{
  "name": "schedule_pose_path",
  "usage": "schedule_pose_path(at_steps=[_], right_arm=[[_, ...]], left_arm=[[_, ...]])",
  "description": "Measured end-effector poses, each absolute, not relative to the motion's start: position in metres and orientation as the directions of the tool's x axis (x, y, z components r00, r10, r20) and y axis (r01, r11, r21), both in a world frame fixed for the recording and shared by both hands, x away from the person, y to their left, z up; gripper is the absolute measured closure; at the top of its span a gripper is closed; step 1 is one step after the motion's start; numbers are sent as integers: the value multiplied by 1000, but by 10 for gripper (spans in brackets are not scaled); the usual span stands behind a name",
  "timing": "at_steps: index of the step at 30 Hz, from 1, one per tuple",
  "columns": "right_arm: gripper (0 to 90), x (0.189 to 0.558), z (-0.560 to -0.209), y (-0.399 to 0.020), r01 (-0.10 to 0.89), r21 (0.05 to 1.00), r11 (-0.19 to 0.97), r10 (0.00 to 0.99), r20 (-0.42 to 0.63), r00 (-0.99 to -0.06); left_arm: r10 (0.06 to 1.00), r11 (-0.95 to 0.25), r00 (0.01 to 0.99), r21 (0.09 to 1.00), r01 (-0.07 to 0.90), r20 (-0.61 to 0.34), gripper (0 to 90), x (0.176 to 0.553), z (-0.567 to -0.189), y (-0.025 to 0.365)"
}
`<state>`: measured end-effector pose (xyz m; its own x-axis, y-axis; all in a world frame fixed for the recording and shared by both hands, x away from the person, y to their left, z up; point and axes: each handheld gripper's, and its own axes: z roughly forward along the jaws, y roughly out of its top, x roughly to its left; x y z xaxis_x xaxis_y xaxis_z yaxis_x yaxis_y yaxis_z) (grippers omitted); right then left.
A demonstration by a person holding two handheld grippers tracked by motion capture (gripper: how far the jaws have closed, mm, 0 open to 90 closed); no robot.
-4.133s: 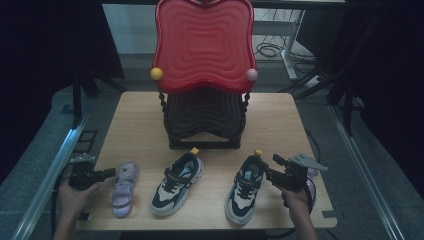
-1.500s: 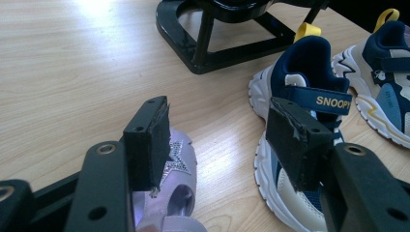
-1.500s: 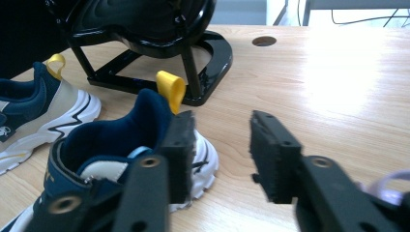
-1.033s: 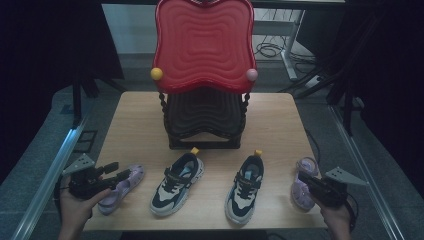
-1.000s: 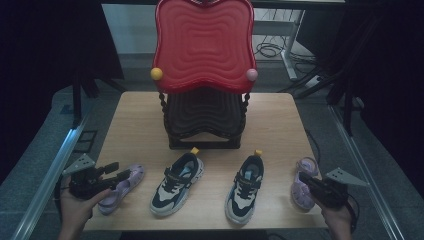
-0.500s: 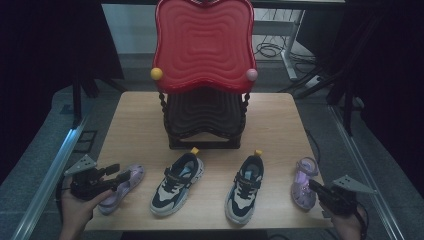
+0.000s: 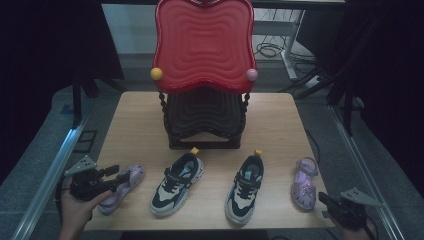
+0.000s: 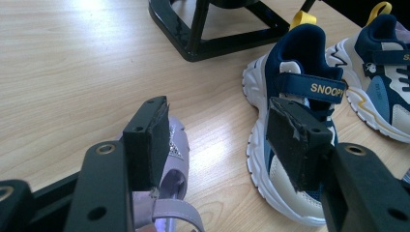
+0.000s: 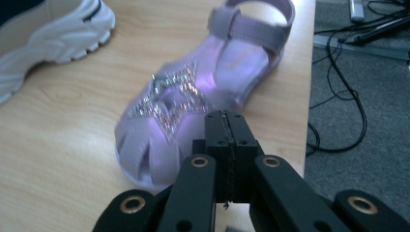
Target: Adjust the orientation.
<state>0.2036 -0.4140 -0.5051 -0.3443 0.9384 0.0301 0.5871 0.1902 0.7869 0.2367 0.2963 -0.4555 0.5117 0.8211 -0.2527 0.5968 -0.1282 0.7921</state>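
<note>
Four shoes lie in a row along the near edge of the bench in the high view: a left sandal, two sneakers, the left one and the right one, and a right sandal. Behind them stands a black rack with a red panel on top. The left tool rests at the left sandal, held by a hand at the bench's near left corner; the right tool sits at the near right corner, just short of the right sandal's toe and apart from it. In the left gripper view the left tool's jaws stand spread, the sandal's purple strap lying by the left jaw, with a sneaker marked SNOOPY past the right jaw; whether either pad presses on the sandal I cannot tell. In the right gripper view the right tool's jaws are pressed together with nothing between them, and the glittered sandal lies just beyond their tips on the bench, near its edge.
</note>
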Motion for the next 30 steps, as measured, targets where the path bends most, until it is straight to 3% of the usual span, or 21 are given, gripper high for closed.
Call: schedule_pose_path(at_steps=[30], right_arm=[[900, 210, -511, -390, 578, 759, 300, 897, -19, -441]], left_arm=[[818, -152, 516, 768, 622, -256, 411, 240, -465, 292]])
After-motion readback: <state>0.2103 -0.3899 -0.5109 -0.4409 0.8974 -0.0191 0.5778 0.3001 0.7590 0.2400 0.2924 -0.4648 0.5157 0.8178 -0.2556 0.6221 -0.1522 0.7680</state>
